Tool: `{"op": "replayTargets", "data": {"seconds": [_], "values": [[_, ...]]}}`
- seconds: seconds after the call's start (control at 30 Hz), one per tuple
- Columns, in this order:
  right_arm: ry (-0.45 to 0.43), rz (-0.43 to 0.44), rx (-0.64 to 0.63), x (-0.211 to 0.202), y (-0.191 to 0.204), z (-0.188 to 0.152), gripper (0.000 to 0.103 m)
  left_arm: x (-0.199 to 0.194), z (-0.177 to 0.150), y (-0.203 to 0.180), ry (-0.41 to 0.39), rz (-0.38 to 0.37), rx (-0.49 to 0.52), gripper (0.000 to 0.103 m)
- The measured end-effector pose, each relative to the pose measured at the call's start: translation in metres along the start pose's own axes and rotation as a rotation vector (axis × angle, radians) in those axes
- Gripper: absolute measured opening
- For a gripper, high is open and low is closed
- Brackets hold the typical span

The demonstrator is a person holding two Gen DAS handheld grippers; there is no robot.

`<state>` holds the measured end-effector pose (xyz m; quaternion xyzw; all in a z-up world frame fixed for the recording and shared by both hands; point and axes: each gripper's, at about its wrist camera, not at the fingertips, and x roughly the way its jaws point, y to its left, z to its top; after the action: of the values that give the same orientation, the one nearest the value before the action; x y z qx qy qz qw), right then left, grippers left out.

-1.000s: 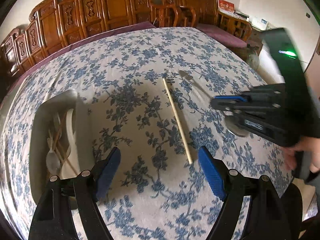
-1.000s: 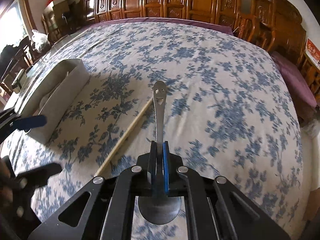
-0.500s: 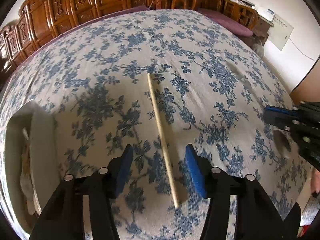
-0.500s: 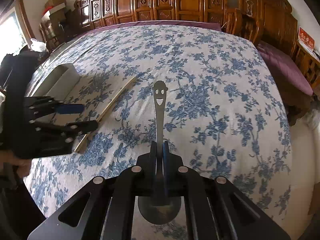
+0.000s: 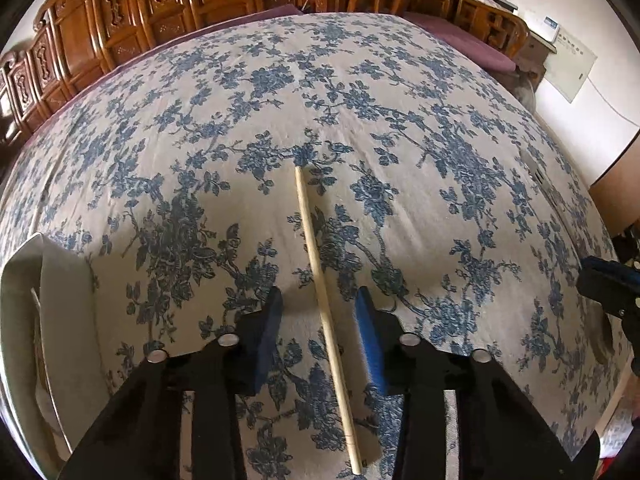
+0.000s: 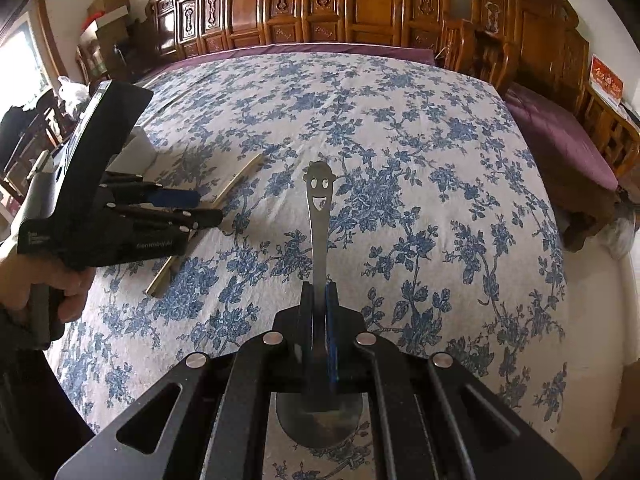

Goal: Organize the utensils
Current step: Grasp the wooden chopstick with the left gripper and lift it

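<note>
A pale wooden chopstick lies on the floral tablecloth, pointing away from me. My left gripper is lowered over its near half, one blue-padded finger on each side. The jaws are closing and a gap still shows between each pad and the stick. From the right wrist view the left gripper hovers low over the chopstick. My right gripper is shut on a metal spoon, its smiley-face handle pointing forward and its bowl behind the fingers, held above the cloth.
A white utensil tray with utensils inside sits at the left; its corner shows behind the left gripper. Carved wooden chairs ring the far side of the table. A hand grips the left handle.
My left gripper moved forward and down over the chopstick, and its jaws narrowed around it. The right gripper with the spoon drew off toward the right edge of the left view.
</note>
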<state>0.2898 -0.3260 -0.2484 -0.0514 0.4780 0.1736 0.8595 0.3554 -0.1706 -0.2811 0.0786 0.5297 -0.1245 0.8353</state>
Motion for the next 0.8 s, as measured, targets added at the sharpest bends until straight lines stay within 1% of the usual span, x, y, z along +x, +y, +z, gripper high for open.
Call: {"op": "replayTargets", "data": {"seconds": [0.03,0.07,0.1,0.13,0.27,0.4,0.67,0.8], "values": [[0.002,-0.004,0.000,0.000,0.001,0.000,0.007,0.000,0.000,0.001,-0.002,0.001,0.002,0.020],[0.003,-0.010,-0.001,-0.001,0.002,0.000,0.007,-0.001,0.000,0.002,-0.004,-0.004,0.001,0.017],[0.004,-0.015,-0.002,-0.002,0.004,0.000,0.007,-0.001,-0.001,0.003,-0.003,-0.001,0.002,0.009],[0.005,-0.021,-0.002,-0.003,0.005,0.000,0.007,-0.002,-0.002,0.002,-0.002,0.006,0.011,0.005],[0.003,-0.045,-0.011,-0.011,0.015,0.000,0.007,-0.008,-0.010,0.002,0.000,-0.005,0.028,0.005],[-0.011,-0.059,-0.018,-0.024,0.028,0.002,0.007,-0.032,-0.019,0.009,-0.035,-0.048,0.006,0.005],[-0.059,-0.055,-0.013,-0.057,0.057,0.007,0.007,-0.103,-0.038,0.020,-0.134,-0.088,0.017,0.005],[-0.076,-0.052,-0.025,-0.070,0.072,0.010,0.007,-0.134,-0.047,0.025,-0.178,-0.094,0.021,0.004]]}}
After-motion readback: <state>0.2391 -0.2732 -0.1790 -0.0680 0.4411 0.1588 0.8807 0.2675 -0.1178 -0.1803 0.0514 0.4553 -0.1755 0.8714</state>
